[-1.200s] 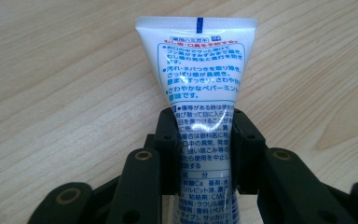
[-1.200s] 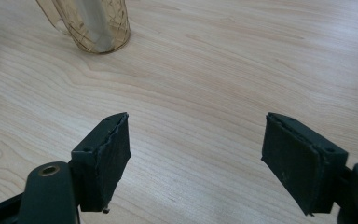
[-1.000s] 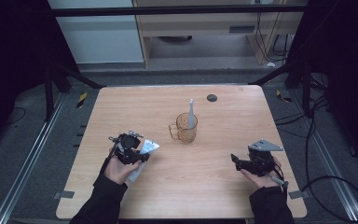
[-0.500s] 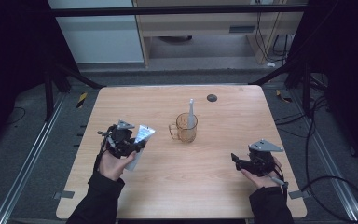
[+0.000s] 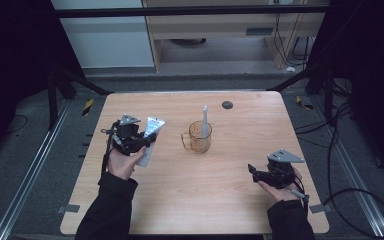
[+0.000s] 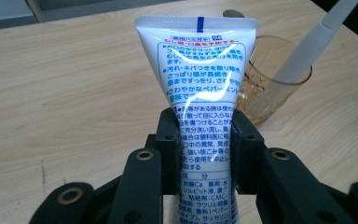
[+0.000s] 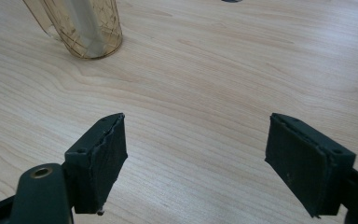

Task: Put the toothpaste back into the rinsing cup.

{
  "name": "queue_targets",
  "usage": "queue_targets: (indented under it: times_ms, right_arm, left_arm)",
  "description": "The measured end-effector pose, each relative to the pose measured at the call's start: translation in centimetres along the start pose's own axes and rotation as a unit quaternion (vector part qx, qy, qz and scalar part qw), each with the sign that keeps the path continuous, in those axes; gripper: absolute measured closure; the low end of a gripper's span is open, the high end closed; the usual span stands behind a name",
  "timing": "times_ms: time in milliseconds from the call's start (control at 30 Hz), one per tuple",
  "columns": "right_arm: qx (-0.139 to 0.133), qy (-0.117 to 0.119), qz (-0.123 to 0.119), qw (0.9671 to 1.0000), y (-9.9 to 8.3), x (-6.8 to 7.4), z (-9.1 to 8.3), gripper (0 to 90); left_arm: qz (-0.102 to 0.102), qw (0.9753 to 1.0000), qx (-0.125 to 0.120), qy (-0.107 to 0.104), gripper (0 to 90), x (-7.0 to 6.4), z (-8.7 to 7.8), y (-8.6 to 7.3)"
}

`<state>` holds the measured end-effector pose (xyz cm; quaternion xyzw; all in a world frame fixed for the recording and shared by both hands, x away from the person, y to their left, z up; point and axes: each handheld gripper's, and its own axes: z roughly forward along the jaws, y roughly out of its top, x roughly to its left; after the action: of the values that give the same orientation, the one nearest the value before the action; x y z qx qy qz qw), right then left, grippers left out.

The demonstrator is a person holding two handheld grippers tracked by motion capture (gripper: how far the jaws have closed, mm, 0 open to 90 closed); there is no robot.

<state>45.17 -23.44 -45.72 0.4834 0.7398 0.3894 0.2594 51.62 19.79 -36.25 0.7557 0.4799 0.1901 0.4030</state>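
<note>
The left gripper [image 6: 204,140] pinches a tube [image 6: 200,88] at mid-body, lifted off the worktop [image 5: 220,200] left of the cup [image 5: 200,137], which holds a toothbrush [image 5: 205,120]. The right gripper [image 7: 196,168] rests spread at near right. The soft, glossy tube may slide or buckle; swung carelessly, it could tip the cup.

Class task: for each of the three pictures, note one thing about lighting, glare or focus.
High view: the table is evenly lit, while the surroundings fall into deep shadow. Left gripper view: a white streak of glare crosses the print on the tube clamped in the left gripper, and the amber cup behind looks soft. Right gripper view: the open right gripper is sharp, with only faint shadows on the wood.
</note>
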Motion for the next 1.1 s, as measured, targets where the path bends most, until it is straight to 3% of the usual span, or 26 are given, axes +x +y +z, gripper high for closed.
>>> queue_targets:
  times_ms: [300,467,600,1100]
  right_arm:
    - [-0.001,0.001,0.003,1.0000,0.0,0.0,0.0,18.8]
    - [0.000,0.002,0.001,1.0000,-0.1,0.1,0.1,17.9]
    - [-0.002,0.002,0.002,1.0000,-0.1,0.1,0.1,17.6]
    - [-0.003,0.000,-0.001,1.0000,-0.2,0.0,0.3,17.4]
  left_arm:
    - [-0.013,0.9994,-0.032,-0.001,68.9,-0.3,1.4,1.3]
    - [-0.013,0.9994,-0.033,-0.001,68.9,-0.2,2.5,1.7]
    - [-0.026,0.9985,-0.049,-0.002,68.9,0.0,2.9,2.0]
    - [-0.029,0.9943,-0.102,0.011,68.9,-1.3,4.5,3.5]
